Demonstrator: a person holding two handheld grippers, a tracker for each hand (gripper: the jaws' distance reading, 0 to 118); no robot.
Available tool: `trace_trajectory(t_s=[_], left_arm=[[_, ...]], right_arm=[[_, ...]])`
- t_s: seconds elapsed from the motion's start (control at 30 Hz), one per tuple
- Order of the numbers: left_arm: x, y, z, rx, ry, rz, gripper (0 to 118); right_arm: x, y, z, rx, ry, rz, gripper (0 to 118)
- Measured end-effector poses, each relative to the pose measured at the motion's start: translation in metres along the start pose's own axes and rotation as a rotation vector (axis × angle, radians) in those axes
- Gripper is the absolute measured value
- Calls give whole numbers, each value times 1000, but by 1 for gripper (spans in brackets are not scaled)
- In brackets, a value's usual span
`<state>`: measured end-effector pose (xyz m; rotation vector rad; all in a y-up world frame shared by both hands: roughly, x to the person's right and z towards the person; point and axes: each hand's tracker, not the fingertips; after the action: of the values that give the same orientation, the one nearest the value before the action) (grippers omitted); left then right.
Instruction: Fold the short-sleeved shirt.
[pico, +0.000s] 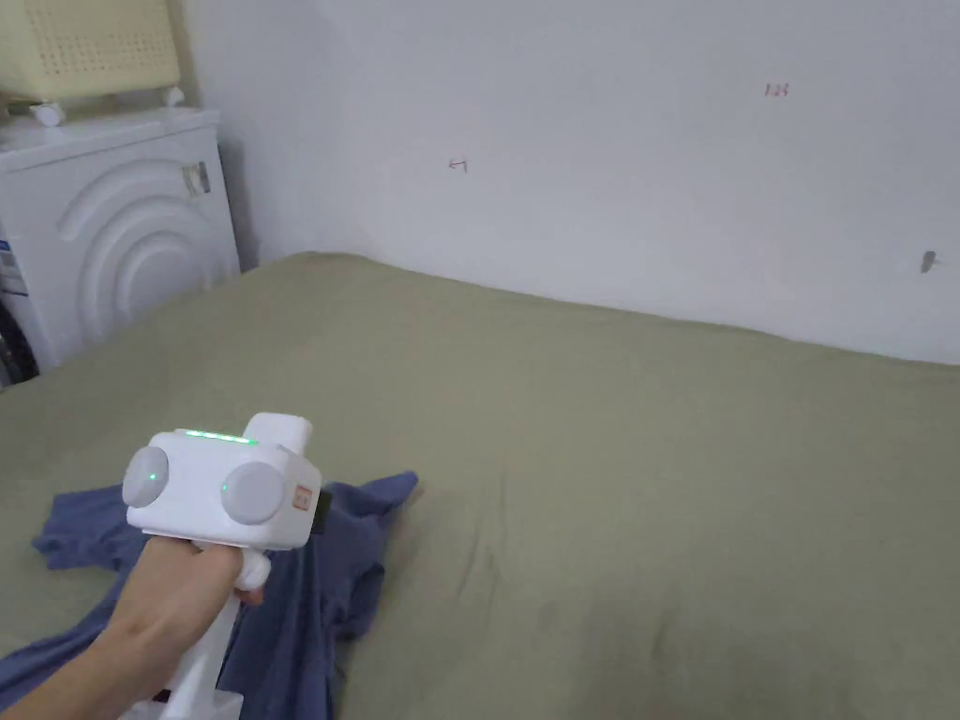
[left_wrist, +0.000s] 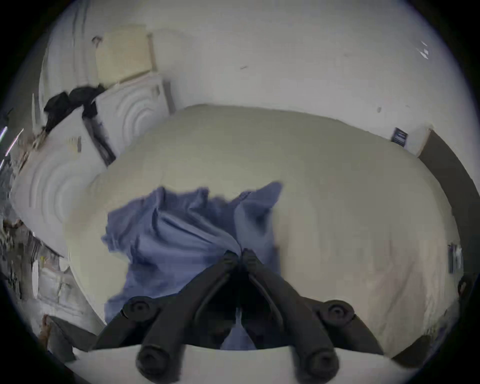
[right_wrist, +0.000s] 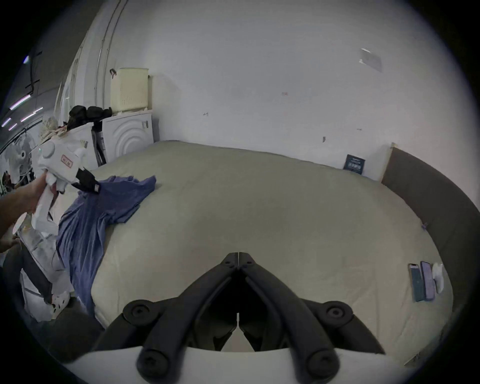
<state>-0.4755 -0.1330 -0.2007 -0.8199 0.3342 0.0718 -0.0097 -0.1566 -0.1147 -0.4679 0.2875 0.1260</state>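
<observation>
Because the short-sleeved shirt (pico: 319, 581) is thin blue cloth, it will likely handle as something light, limp and clingy: it sags wherever it is not held, bunches easily and will not keep a line by itself. It is not fragile, and a pinch on a doubled edge should hold without slipping. The best places to take it would be a hem corner, a shoulder seam or a sleeve end, so that the body hangs or spreads flat, rather than a handful of mid-panel folds.

The shirt lies crumpled on the olive bed (pico: 609, 450), at about 7 o'clock in the head view, with part of it trailing over the near edge of the mattress and one sleeve-like flap pointing towards 1 o'clock. In the left gripper view, the left claw (left_wrist: 240, 253) is clenched on a gathered ridge of the shirt (left_wrist: 181, 233); the cloth fans out from the tips towards 10 and 12 o'clock, drawn into taut pleats. This grip looks to be on a bunch rather than a clean corner, so it would serve for dragging the shirt further onto the bed, not for folding.

The right claw (right_wrist: 238, 259) is closed on nothing, tips together over bare bed, with the shirt (right_wrist: 98, 207) well apart at its 10 o'clock.
</observation>
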Motion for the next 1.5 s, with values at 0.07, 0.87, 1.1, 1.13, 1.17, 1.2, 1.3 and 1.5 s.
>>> trace_trajectory(t_s=[0.07, 0.87, 1.1, 1.13, 1.17, 1.2, 1.3, 1.5], left_arm=[[34, 17, 20, 39, -64, -16, 0], [440, -50, -26, -207, -620, -369, 0], [407, -73, -40, -49, -583, -324, 118], [396, -68, -29, -18, -563, -309, 118], [378, -65, -14, 19, -559, -290, 118], [360, -62, 1, 66, -555, -263, 116], [295, -61, 54, 196, -501, -253, 25], [160, -100, 126, 282, -356, -72, 0]], right_arm=[[17, -2, 16, 9, -28, -24, 0], [123, -37, 45, -70, -269, -180, 0], [124, -38, 37, -90, -265, -168, 0], [123, -37, 37, -85, -263, -170, 0], [121, -36, 39, -74, -259, -173, 0], [120, -34, 42, -65, -255, -173, 0], [112, -31, 50, -18, -251, -169, 0], [95, -30, 66, 31, -218, -154, 0]])
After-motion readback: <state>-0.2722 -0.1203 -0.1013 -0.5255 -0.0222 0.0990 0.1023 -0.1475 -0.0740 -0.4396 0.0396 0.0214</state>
